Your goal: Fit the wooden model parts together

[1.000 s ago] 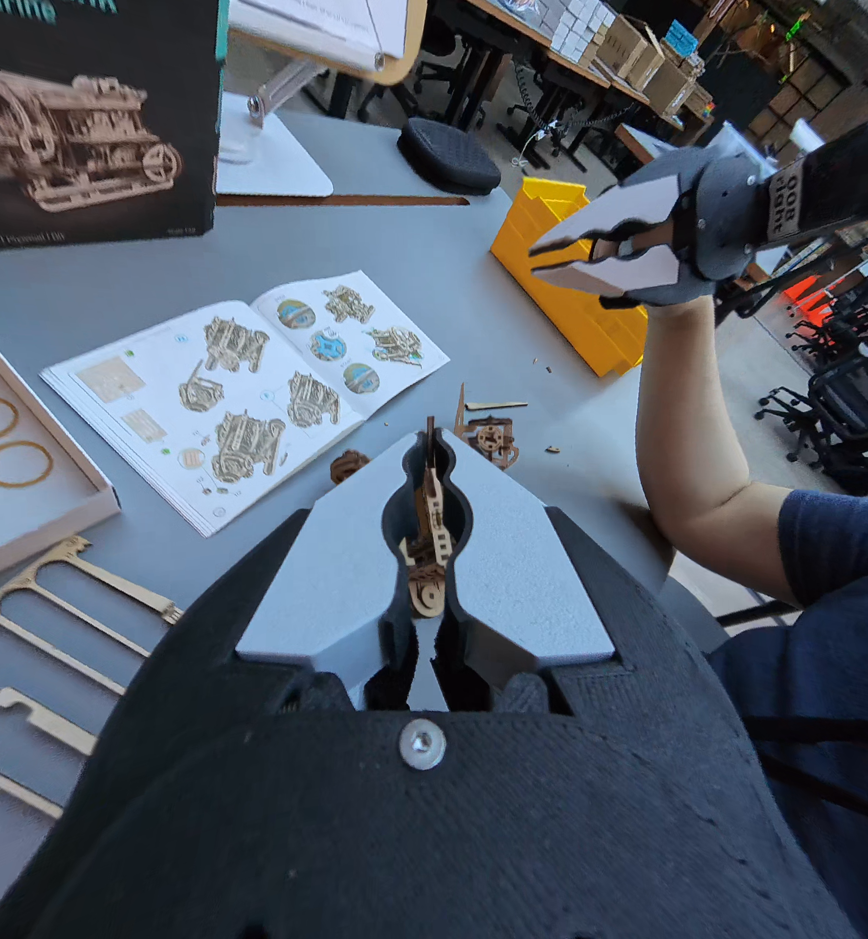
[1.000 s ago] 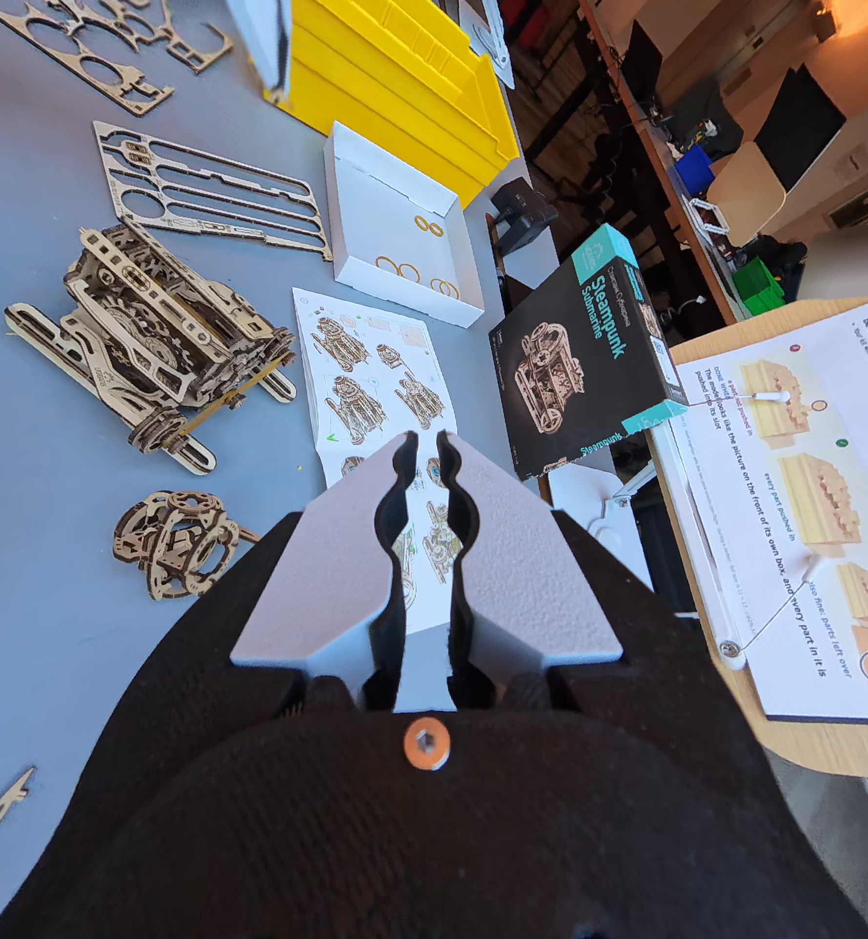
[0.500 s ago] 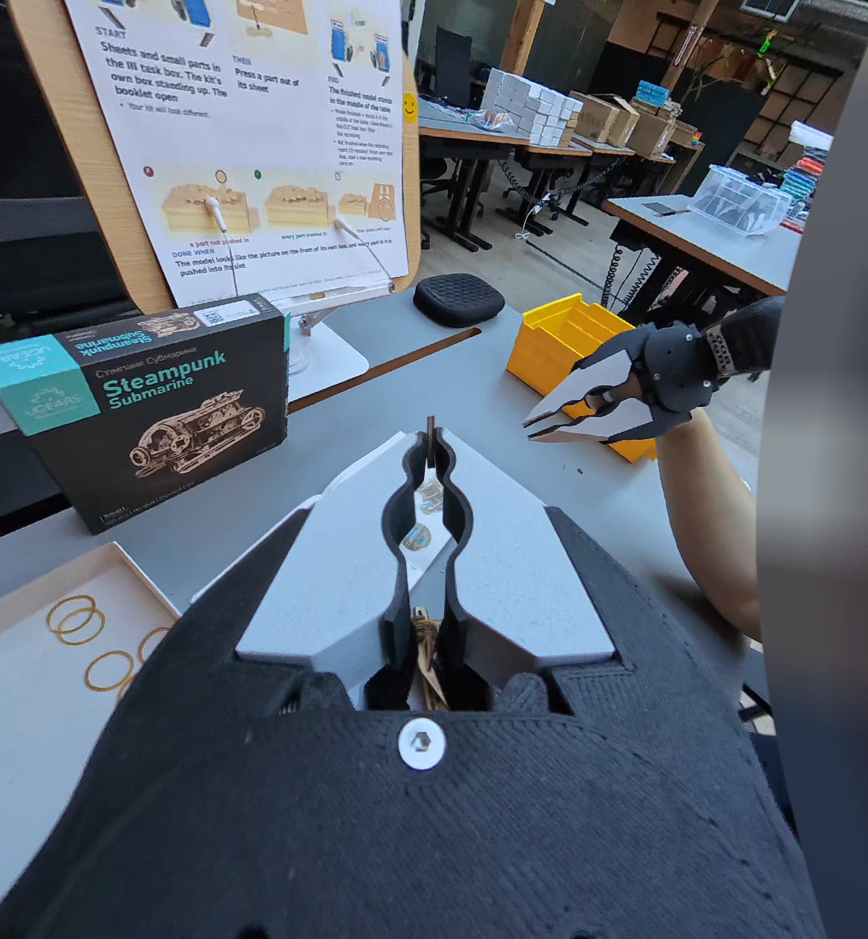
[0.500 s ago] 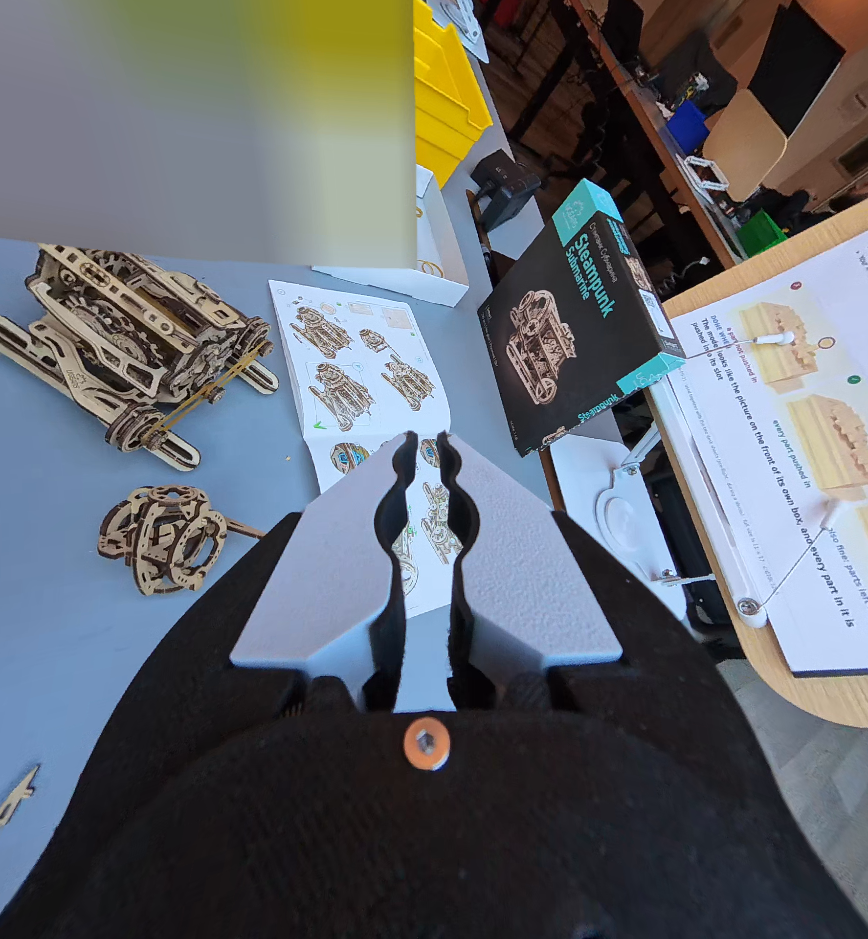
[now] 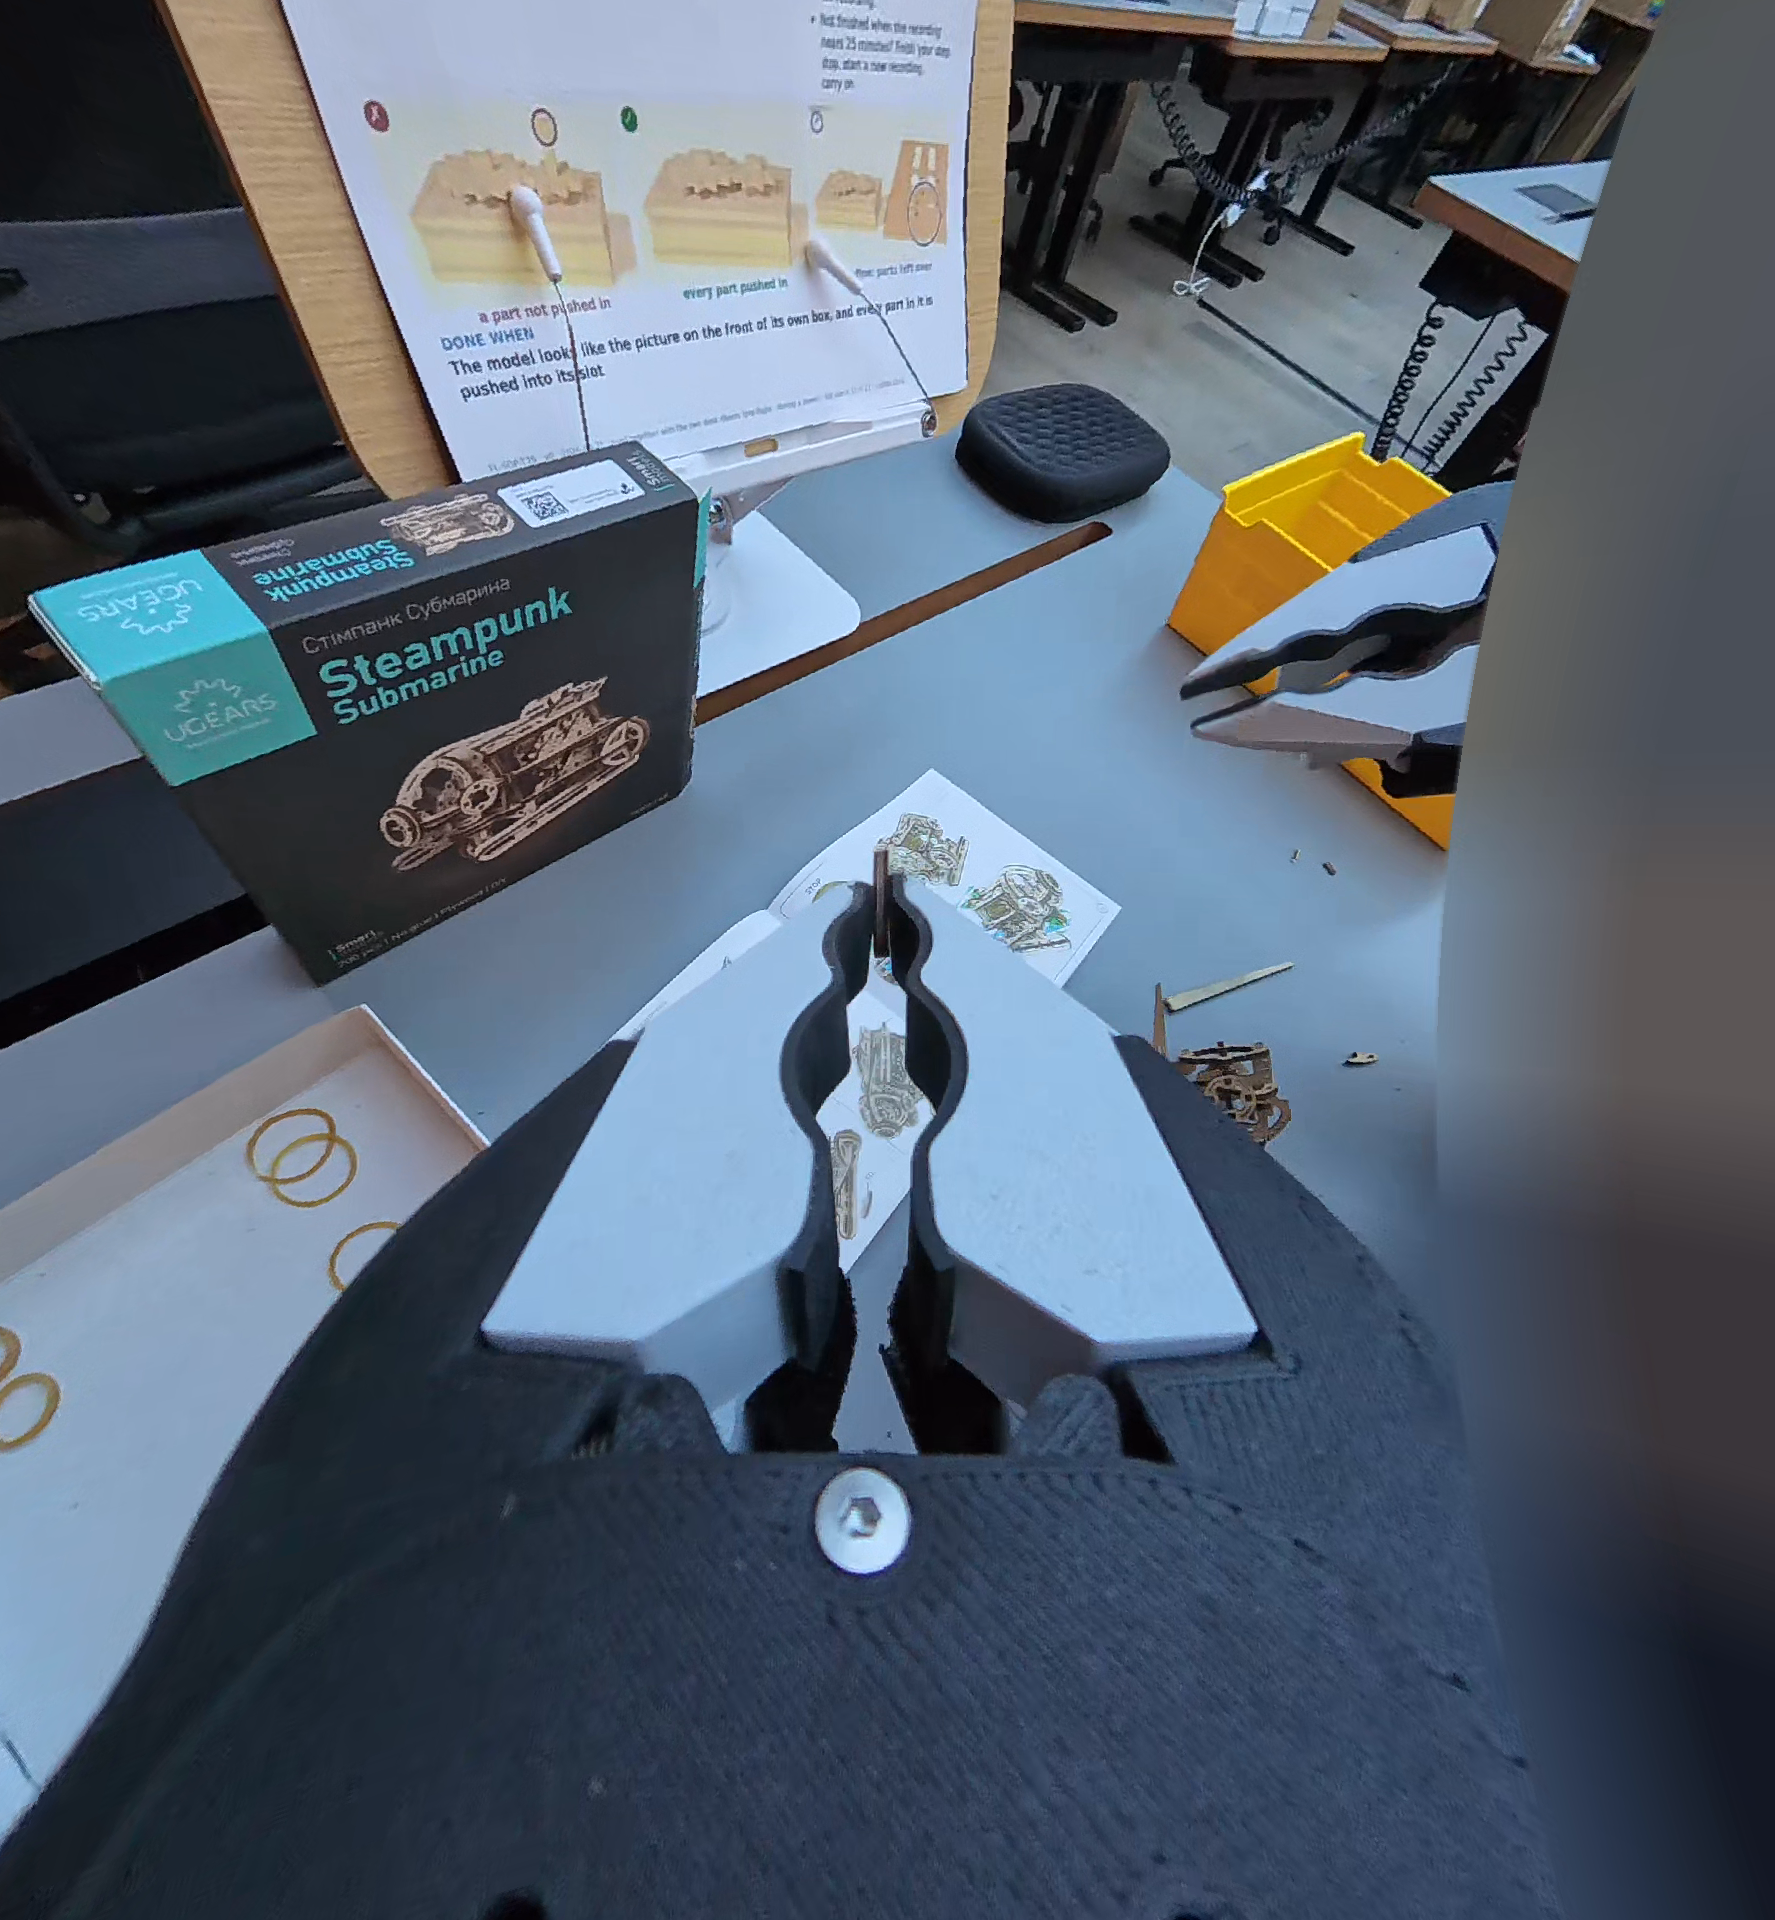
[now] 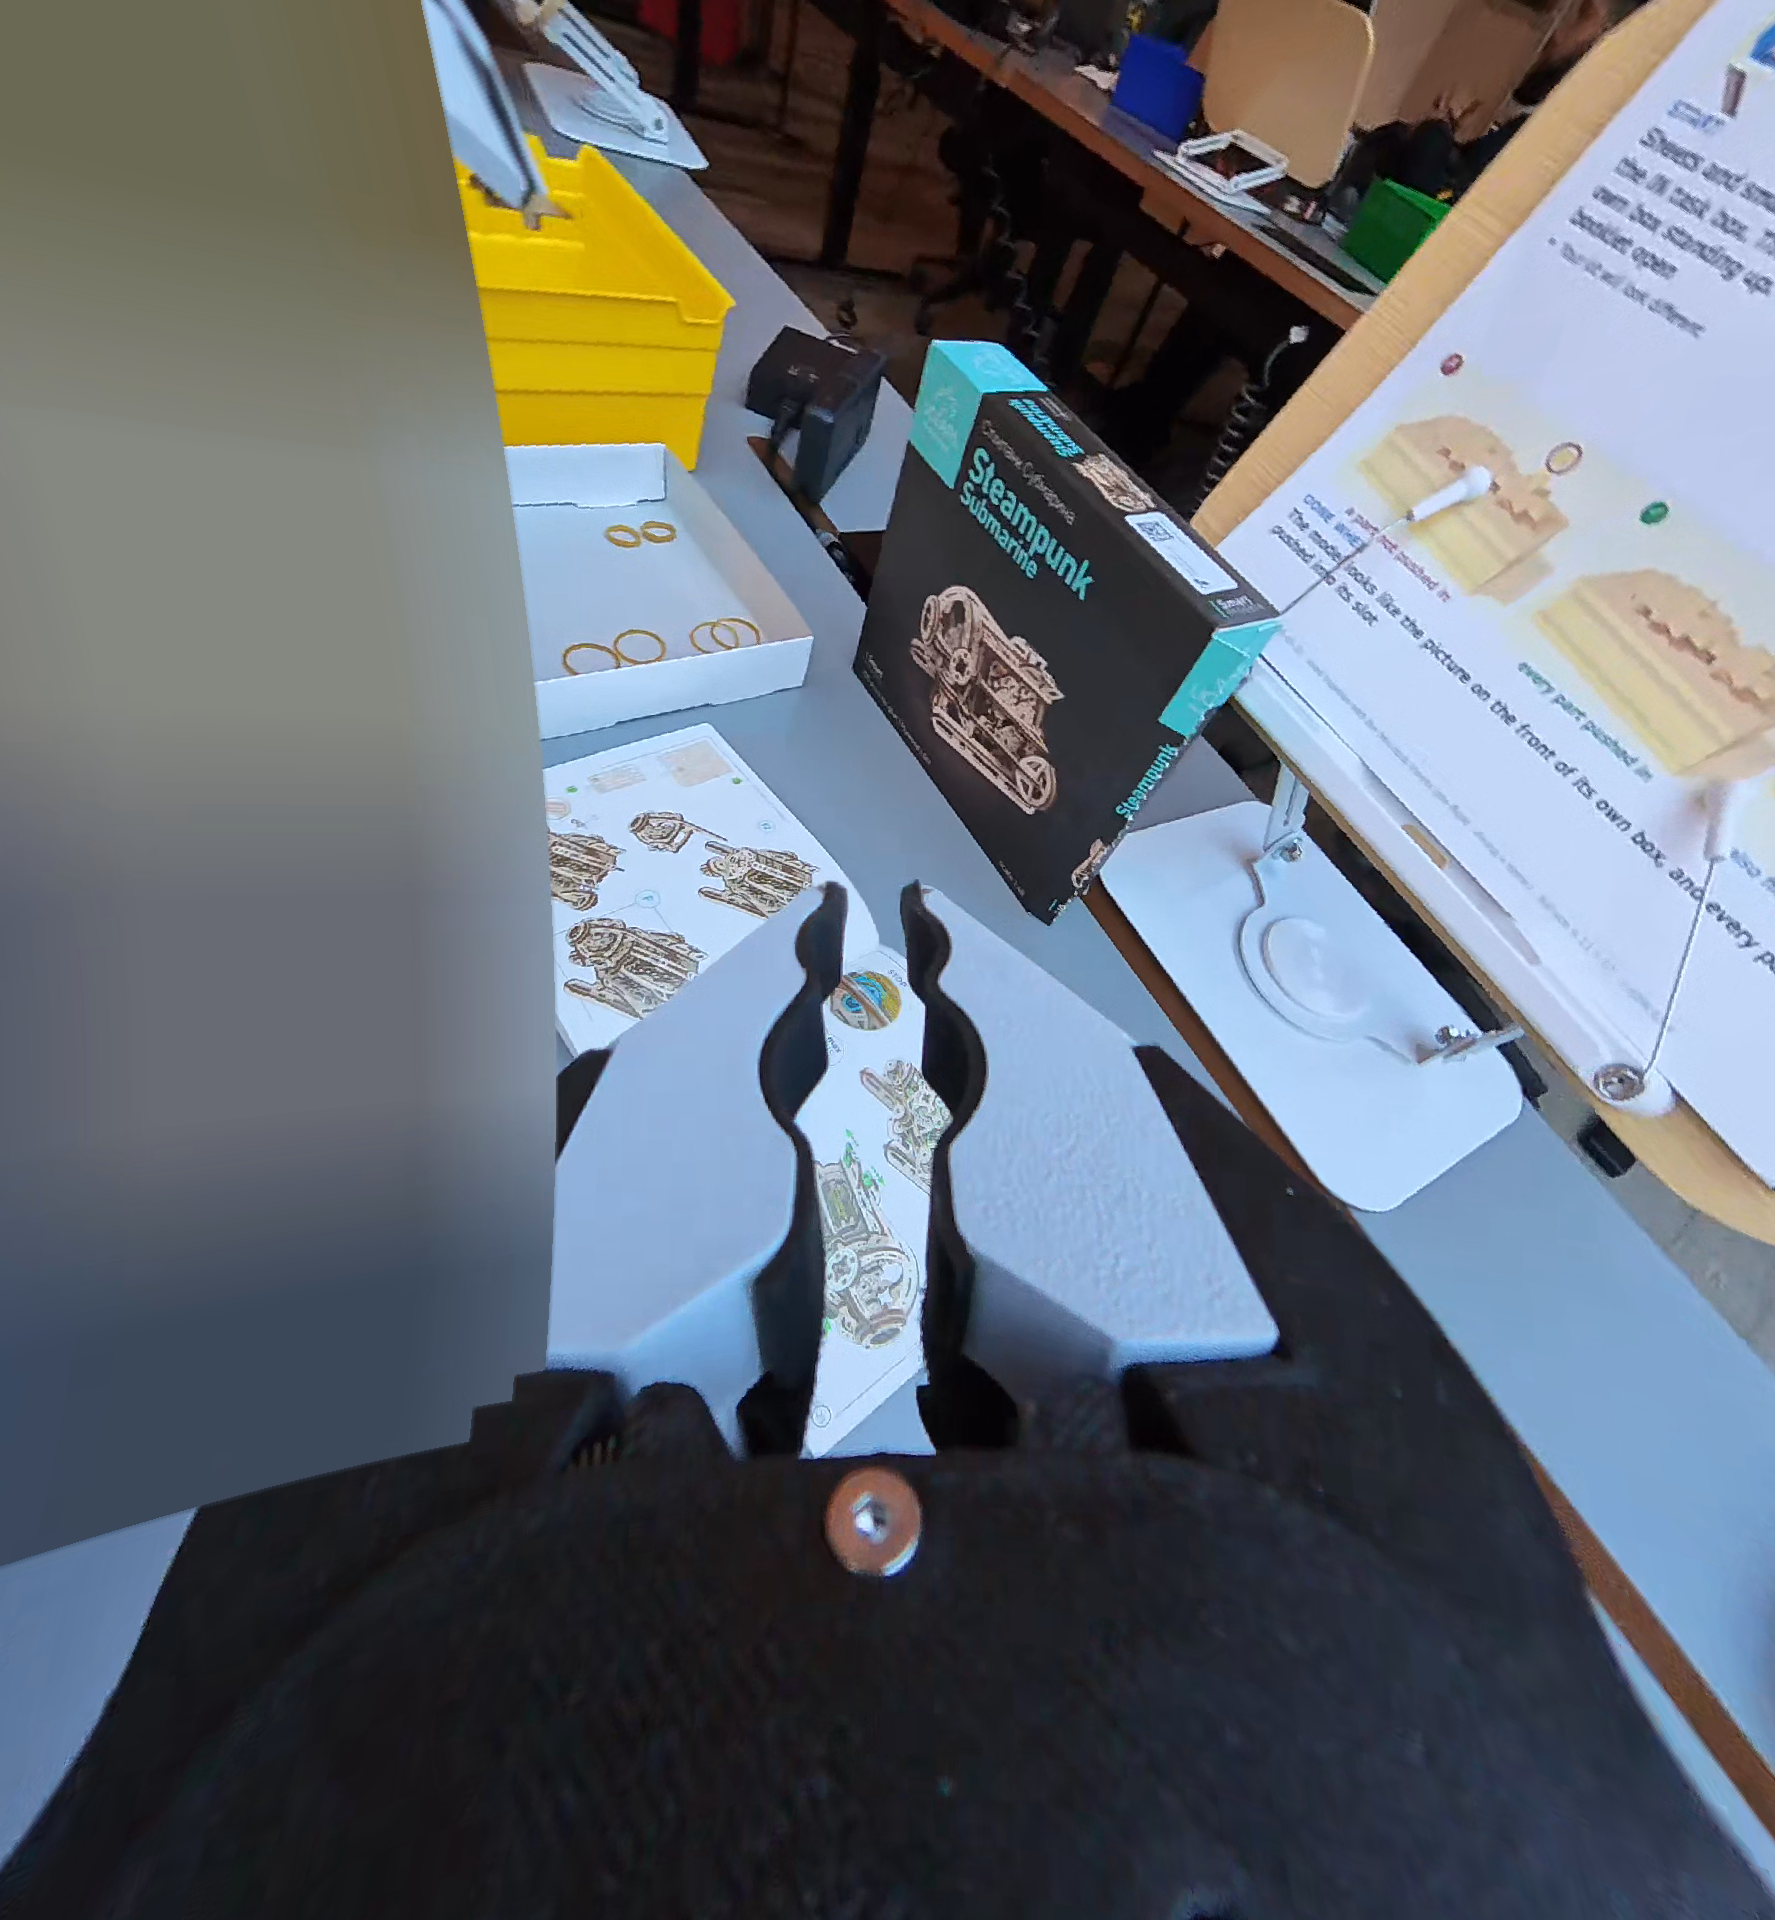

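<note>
My left gripper (image 5: 878, 916) is shut on a thin wooden part (image 5: 881, 881), seen edge-on and sticking out past the tips, above the open booklet (image 5: 1008, 894). It also shows in the right wrist view (image 6: 521, 197), with the small wooden part (image 6: 540, 215) at its tip. My right gripper (image 6: 867, 902) is slightly open and empty, held above the booklet (image 6: 675, 883). In the left wrist view it (image 5: 1203, 701) hovers at the right, in front of the yellow bin (image 5: 1278, 540). A small wooden sub-assembly (image 5: 1236, 1091) and a wooden sliver (image 5: 1226, 985) lie on the grey table (image 5: 1018, 707).
The black kit box (image 5: 426, 707) stands behind the booklet, with an instruction board (image 5: 654, 208) on a white stand behind it. A white tray (image 5: 135, 1299) with rubber bands lies at the left. A black pad (image 5: 1065, 452) lies at the back. Stacked yellow bins (image 6: 592, 312) stand beyond the tray. Across from one pair of fingers to the other is roughly 15 centimeters. The small wooden sub-assembly (image 5: 1236, 1091) is closer to my right gripper, around 20 centimeters from its tips; the left tips are 30 centimeters off.
Both views swung up from the table toward the box and board. The left gripper still holds the wooden part. The large wooden model and loose sheets have left the right wrist view.
</note>
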